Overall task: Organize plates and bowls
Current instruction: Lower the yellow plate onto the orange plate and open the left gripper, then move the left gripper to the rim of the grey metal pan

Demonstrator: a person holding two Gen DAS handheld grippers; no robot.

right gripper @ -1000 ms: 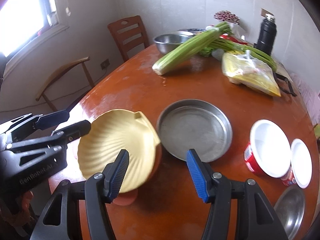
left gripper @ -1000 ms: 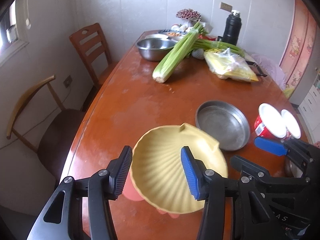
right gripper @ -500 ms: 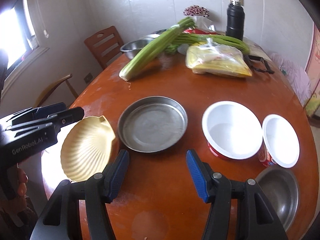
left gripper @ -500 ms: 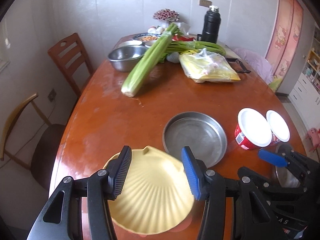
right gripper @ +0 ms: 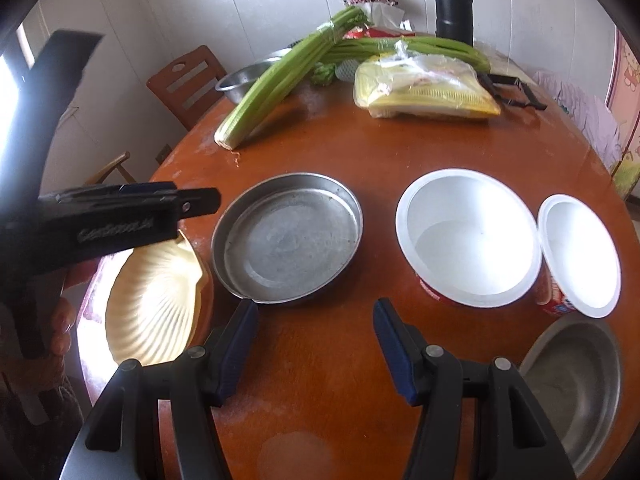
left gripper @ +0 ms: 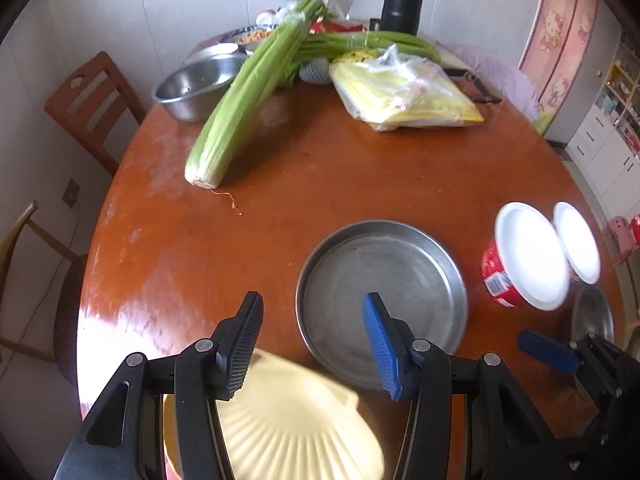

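Tabletop (left gripper: 360,168) — shell plate (left gripper: 296,432) under left tool (left gripper: 312,340)

shell plate (right gripper: 154,300) left of metal pan (right gripper: 288,236) | two cups (right gripper: 468,236) right of pan

The round brown wooden table (right gripper: 320,380) has a glossy varnish. The shallow round metal pan (right gripper: 288,240) looks dull and scratched. The yellow shell-shaped plastic plate (right gripper: 156,300) is ribbed. The two white-lined red cups (right gripper: 468,240) look smooth.
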